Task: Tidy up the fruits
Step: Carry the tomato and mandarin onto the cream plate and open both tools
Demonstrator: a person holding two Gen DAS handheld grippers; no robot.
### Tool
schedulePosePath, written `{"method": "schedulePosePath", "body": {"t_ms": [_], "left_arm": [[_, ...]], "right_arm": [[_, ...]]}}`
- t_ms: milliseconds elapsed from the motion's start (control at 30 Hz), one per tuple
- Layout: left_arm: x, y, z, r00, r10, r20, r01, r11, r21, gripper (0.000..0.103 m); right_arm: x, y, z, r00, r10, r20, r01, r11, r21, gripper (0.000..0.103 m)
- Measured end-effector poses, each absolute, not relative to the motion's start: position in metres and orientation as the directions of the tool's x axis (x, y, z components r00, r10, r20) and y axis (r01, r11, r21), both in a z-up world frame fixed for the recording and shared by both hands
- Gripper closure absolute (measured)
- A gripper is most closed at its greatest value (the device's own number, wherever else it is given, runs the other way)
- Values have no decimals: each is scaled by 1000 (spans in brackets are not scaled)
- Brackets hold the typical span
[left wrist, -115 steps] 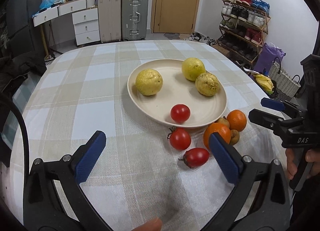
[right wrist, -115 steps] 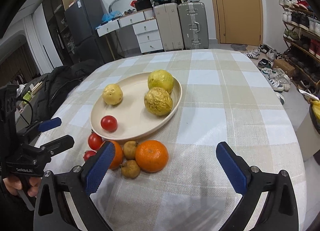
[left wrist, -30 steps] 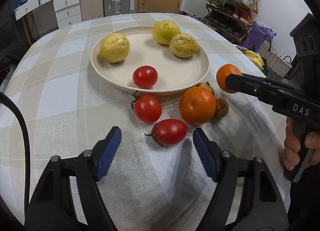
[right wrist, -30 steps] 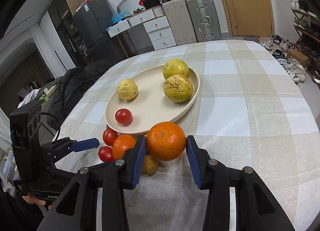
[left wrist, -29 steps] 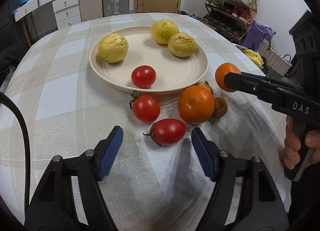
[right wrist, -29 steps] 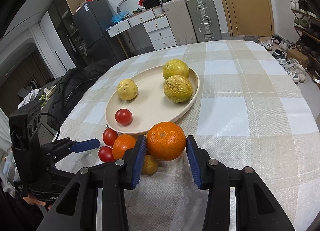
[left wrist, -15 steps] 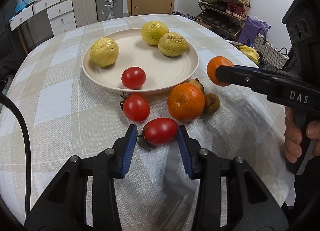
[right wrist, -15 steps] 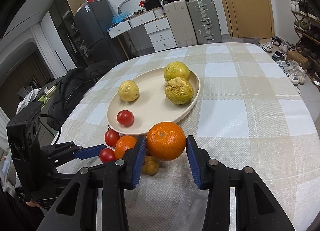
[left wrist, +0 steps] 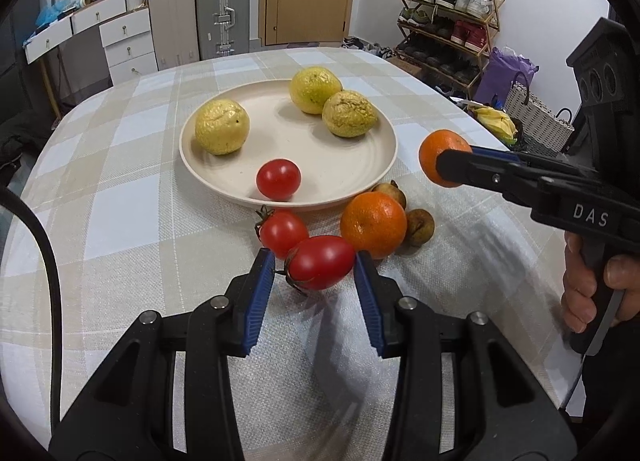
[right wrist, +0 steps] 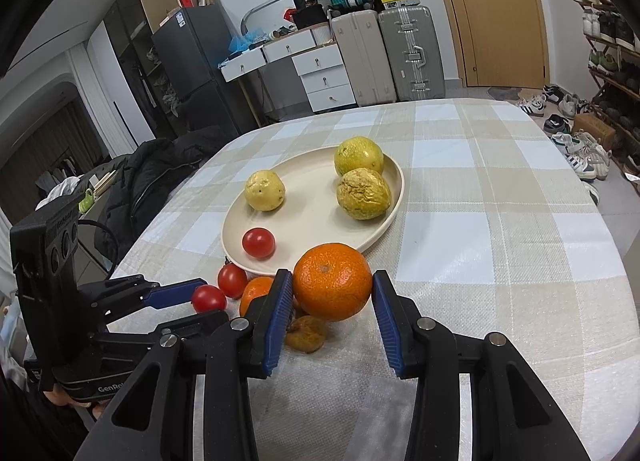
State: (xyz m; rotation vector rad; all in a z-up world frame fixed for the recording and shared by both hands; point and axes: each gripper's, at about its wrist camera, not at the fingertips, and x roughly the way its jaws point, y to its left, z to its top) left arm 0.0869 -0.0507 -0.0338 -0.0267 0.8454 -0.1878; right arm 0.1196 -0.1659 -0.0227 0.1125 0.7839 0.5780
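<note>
My left gripper [left wrist: 315,266] is shut on an oblong red tomato [left wrist: 320,261] low over the checked cloth, right by a round tomato [left wrist: 282,232]. My right gripper [right wrist: 332,293] is shut on an orange [right wrist: 332,287] held above the table; the left wrist view shows that orange [left wrist: 434,149] hanging off the right rim of the cream plate [left wrist: 328,165]. The plate carries three yellow fruits and a small tomato [left wrist: 279,178]. A second orange [left wrist: 373,224] lies in front of the plate. In the right wrist view the left gripper [right wrist: 208,299] holds its tomato at the lower left.
Two small brown fruits [left wrist: 420,227] lie beside the orange on the cloth. A hand [left wrist: 596,289] grips the right tool's handle at the right. The table's edge falls away on the right toward a shoe rack [left wrist: 448,21] and bags. Suitcases and drawers stand behind the table.
The left jaws, wide around the oblong tomato a second ago, have closed on it. The right gripper has kept its hold on the orange and barely moved.
</note>
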Motion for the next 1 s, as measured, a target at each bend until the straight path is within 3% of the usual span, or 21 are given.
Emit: {"method": "schedulePosePath", "body": {"t_ms": [1000], "left_arm": [[103, -16, -9, 751, -125, -649, 48, 990, -135, 65]], "right_arm": [[125, -159, -17, 581, 533, -614, -459, 839, 294, 61]]}}
